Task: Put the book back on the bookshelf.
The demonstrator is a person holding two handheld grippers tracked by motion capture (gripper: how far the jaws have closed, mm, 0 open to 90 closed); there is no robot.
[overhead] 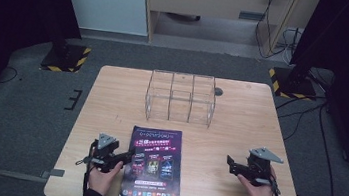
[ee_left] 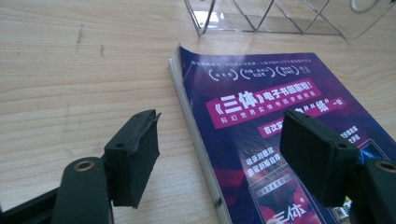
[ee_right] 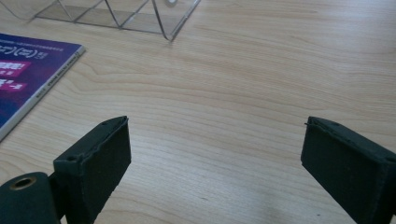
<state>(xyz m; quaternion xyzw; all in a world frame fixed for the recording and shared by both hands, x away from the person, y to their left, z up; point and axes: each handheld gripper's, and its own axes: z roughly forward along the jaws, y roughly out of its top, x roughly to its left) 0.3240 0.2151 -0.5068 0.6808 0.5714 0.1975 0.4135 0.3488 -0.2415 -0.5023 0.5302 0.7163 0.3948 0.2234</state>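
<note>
A purple magazine (overhead: 154, 166) lies flat on the wooden table (overhead: 240, 121) near its front edge. My left gripper (overhead: 127, 156) sits low at the magazine's left edge, held by a hand. In the left gripper view its jaws are apart and straddle that edge (ee_left: 219, 135): one fingertip (ee_left: 135, 154) is over bare wood, the other over the magazine cover (ee_left: 252, 112), and neither pad presses on it. My right gripper (overhead: 232, 164) rests at the front right, open over bare wood (ee_right: 215, 140), with the magazine's corner (ee_right: 28, 70) off to its left.
A clear acrylic divider box (overhead: 181, 98) stands at the middle back of the table, also seen as the box (ee_left: 261, 18) and the box (ee_right: 116, 14). Two stand bases with yellow-black stripes (overhead: 66, 57) (overhead: 293, 82) and cables lie on the floor behind.
</note>
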